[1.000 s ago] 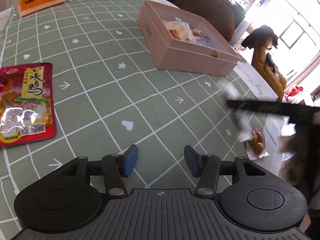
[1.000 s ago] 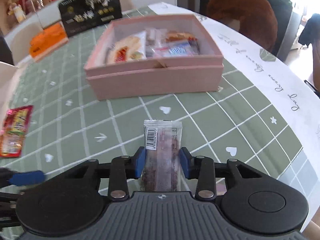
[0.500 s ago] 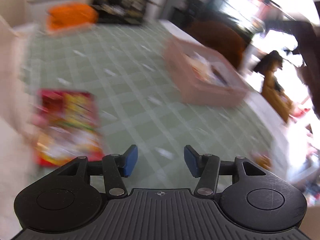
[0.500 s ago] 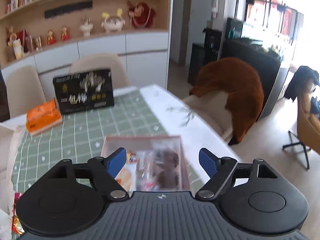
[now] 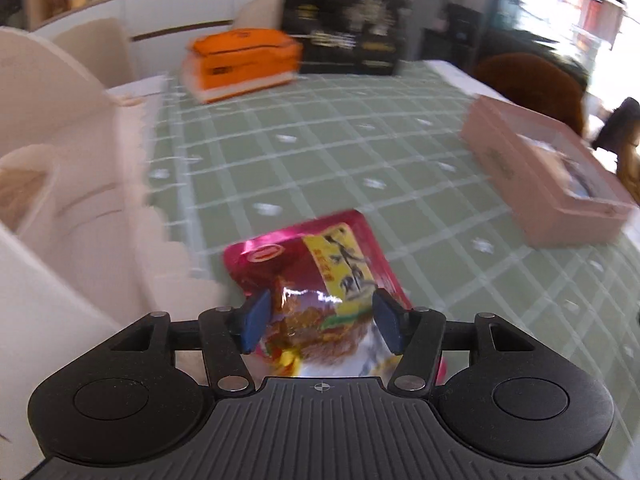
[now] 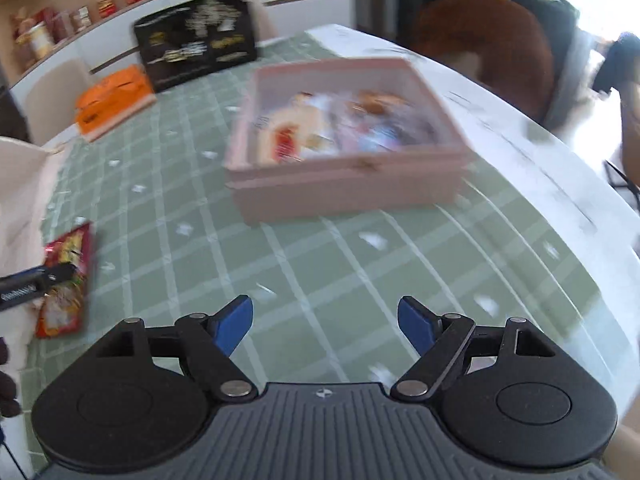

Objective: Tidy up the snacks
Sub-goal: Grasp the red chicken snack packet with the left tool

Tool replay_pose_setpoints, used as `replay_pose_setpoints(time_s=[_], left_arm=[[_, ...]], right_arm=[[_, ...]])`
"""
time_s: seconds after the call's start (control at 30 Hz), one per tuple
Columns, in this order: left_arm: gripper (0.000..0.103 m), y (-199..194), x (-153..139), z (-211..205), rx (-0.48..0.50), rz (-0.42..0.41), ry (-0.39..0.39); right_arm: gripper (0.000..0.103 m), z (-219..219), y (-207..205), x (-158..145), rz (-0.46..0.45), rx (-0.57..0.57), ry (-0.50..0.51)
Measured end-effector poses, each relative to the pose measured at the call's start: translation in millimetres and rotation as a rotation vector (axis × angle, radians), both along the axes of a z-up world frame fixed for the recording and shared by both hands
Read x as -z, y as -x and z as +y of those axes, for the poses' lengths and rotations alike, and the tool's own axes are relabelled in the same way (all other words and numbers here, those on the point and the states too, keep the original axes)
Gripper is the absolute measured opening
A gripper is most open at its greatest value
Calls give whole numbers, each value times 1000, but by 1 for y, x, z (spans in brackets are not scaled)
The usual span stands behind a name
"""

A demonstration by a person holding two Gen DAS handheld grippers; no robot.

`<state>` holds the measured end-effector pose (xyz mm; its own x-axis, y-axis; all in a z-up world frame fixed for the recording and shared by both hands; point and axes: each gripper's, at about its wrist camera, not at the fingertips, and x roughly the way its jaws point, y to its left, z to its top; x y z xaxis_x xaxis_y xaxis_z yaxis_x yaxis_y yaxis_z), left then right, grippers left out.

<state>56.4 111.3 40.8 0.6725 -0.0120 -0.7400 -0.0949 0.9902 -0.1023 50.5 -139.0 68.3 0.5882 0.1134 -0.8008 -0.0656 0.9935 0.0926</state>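
A red snack packet (image 5: 320, 264) with yellow lettering lies flat on the green checked tablecloth (image 5: 360, 160). My left gripper (image 5: 320, 316) hangs just over its near half. Its jaws are opening, with the packet seen between the blue pads and neither pad pressing on it. The pink box (image 6: 344, 188) holds several wrapped snacks (image 6: 340, 128). My right gripper (image 6: 324, 322) is open and empty above bare cloth in front of that box. The right wrist view also shows the red packet (image 6: 66, 280) far left, with a left finger (image 6: 24, 288) over it.
An orange box (image 5: 240, 64) and a black gift box (image 5: 348, 28) stand at the table's far end. A cream chair back (image 5: 60, 160) rises close on the left. A brown chair (image 6: 480, 36) stands behind the white table rim (image 6: 540, 168) on the right.
My left gripper swung left and now sits over the red packet, jaws a little wider. My right gripper let go of the dark snack bar, opened wide and drew back from the box.
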Motion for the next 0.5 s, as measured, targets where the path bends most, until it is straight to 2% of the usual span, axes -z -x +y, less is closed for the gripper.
replay_pose_setpoints(time_s=[0.07, 0.2, 0.27, 0.33, 0.4, 0.47, 0.5], left_arm=[[61, 1, 1, -16, 75, -1, 31], [61, 2, 2, -60, 229, -6, 18], [60, 3, 2, -79, 290, -3, 27], [54, 4, 2, -94, 353, 9, 70], [50, 6, 2, -105, 407, 23, 116], [48, 8, 4, -112, 442, 35, 145], [48, 10, 4, -115, 446, 41, 149]], right_arm=[[80, -18, 13, 6, -14, 53, 48], [80, -45, 32, 25, -5, 130, 140], [80, -58, 37, 34, 19, 149, 127], [81, -67, 41, 42, 50, 163, 105], [80, -72, 50, 44, 37, 167, 74], [73, -68, 57, 42, 20, 136, 31], [65, -65, 61, 42, 6, 115, 16]])
